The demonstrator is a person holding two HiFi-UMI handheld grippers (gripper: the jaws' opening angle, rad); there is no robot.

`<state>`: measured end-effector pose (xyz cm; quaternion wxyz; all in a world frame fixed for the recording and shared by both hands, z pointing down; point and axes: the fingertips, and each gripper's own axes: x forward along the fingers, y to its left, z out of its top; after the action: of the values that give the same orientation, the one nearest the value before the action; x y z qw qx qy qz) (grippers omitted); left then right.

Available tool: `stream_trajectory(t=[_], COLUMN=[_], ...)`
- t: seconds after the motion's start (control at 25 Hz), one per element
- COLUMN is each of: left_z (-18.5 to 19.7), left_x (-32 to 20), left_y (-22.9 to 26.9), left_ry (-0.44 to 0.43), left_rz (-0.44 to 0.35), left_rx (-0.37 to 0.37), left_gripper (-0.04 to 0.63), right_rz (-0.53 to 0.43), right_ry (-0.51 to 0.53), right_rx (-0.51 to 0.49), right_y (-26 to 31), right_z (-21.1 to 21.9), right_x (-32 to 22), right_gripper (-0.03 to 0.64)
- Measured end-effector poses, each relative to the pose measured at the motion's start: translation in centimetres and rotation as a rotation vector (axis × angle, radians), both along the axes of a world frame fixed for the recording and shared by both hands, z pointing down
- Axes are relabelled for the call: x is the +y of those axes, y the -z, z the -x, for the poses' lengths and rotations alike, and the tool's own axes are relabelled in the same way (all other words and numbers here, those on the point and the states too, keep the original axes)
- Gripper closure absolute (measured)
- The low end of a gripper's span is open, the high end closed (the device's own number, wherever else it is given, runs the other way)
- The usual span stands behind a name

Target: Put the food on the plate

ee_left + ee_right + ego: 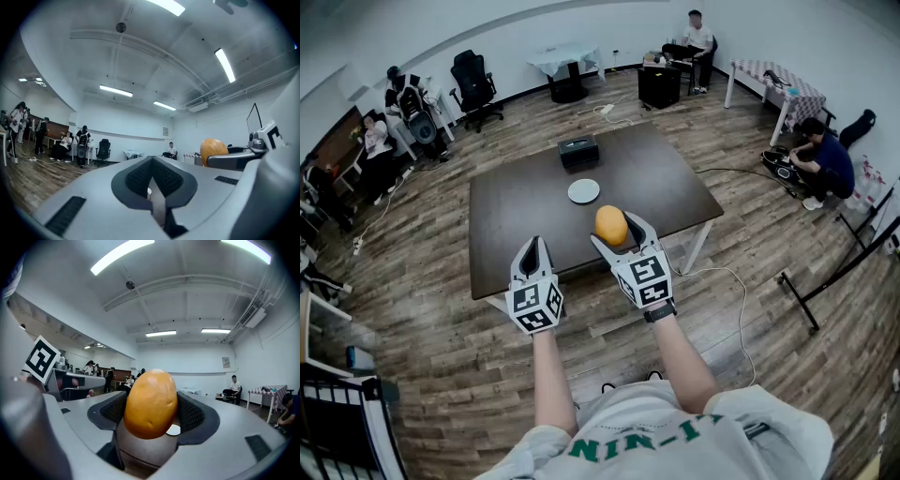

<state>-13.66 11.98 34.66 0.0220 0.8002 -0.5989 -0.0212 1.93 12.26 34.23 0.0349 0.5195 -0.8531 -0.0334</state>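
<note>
Pinching the orange food (611, 225) in the right hand-held gripper (618, 232), raised over the counter's (511, 230) near edge, short of the white plate (583, 191). Holding the left hand-held gripper (534, 246) pressed together, empty.

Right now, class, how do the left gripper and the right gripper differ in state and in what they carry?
The left gripper has its fingers pressed together; the right gripper's fingers clamp an orange oval food item. The left gripper is empty, the right gripper loaded. The right gripper reaches slightly further forward than the left gripper. Both are grey with marker cubes.
</note>
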Motion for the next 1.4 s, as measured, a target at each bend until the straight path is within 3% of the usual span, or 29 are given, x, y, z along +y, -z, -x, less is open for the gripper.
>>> stream_trajectory(t=[0.6,1.4], left_z=[-3.9,-8.6], left_x=[-1.2,-1.8], left_y=[-0.4,-0.6], left_ry=[-0.033,0.023], left_rz=[0.007,0.015], left_rx=[0.003,0.003], left_gripper=[0.581,0.581], right_rz=[0.022,0.032], right_ry=[-0.031,0.006], right_rx=[-0.02,-0.025], right_y=[-0.8,-1.5], right_z=[-3.7,-8.7], right_x=[-0.9,-2.3], right_gripper=[0.275,0.275])
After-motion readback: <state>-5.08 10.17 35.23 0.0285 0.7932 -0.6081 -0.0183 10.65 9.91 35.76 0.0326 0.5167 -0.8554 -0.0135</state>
